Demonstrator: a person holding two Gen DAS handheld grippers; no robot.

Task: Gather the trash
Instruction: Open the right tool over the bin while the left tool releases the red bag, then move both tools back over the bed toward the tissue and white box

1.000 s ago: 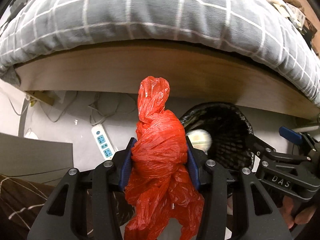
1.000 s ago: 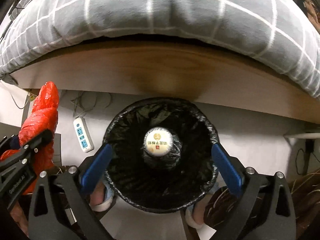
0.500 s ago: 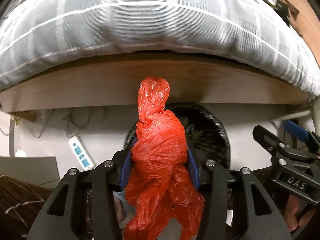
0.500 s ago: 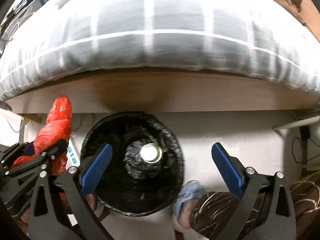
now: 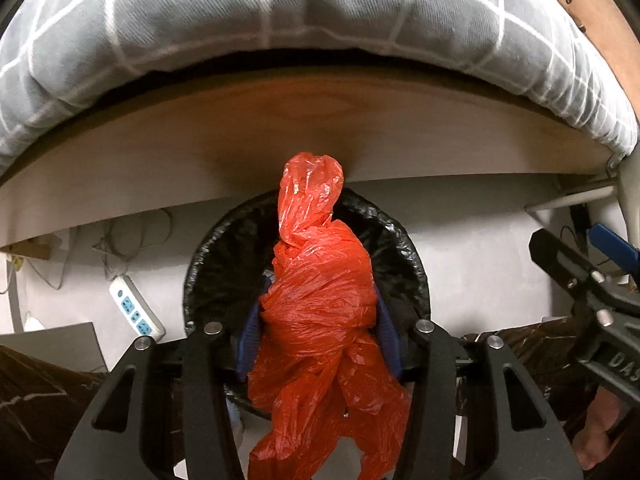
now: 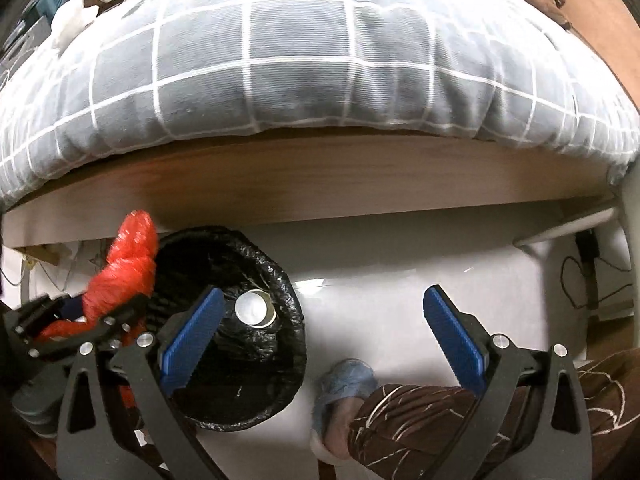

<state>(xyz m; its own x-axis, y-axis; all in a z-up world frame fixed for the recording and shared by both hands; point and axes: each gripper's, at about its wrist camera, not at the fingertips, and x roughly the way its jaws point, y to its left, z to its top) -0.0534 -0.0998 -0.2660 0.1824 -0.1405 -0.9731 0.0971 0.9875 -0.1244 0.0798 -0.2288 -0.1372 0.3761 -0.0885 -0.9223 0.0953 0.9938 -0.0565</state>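
Holding: a crumpled red plastic bag [image 5: 320, 304] sits between the blue pads of the left tongs [image 5: 318, 336], bulging above and below them.
Left tongs: partly open, and they have just been opening a little further; the bag is between the pads and not yet dropped, though how firmly they press is hard to tell.
Bag position: directly over the mouth of the black-lined trash bin [image 5: 404, 248] in the left wrist view; from the right wrist view the bag [image 6: 124, 272] shows at the bin's left rim.
Bin contents: a round white cup or lid [image 6: 255, 307] lies inside the bin [image 6: 288, 288].
Right tongs [image 6: 324, 336]: wide open and empty, off to the right of the bin over bare floor.
Surroundings: a wooden bed frame [image 5: 360, 136] with a grey checked quilt [image 5: 280, 32] overhangs the bin; a power strip [image 5: 136, 308] lies on the floor to the left.
Step in hand: releasing the bag into the bin, as I judge it.
Doing it well: keep the bag centred over the opening, open the pads fully, and let the trailing lower folds clear the near rim so nothing drapes outside.
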